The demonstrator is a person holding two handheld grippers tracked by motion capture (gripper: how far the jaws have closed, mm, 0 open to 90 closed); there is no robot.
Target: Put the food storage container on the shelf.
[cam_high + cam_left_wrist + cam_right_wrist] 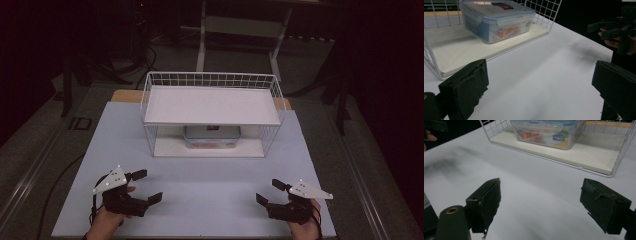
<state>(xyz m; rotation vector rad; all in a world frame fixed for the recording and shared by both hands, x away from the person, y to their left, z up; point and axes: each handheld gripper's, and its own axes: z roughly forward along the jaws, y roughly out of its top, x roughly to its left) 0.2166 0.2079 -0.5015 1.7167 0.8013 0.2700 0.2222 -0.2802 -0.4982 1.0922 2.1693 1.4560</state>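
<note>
High view shows the left gripper (148, 185) and right gripper (268, 191) resting on the white table (200, 195), jaws spread and empty, well short of the clear, rounded plastic container (212, 136) on the lower board of the white wire rack (150, 107). Judging from this, the low solid shelf above could snag a jaw reaching in, and the smooth box may slip.

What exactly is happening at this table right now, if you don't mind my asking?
A person holds the left tongs and the right tongs low over the white table, both open and empty. Ahead stands a white wire rack, open at the front. On its lower shelf sits a clear lidded food container, untouched and apart from both tongs.
</note>
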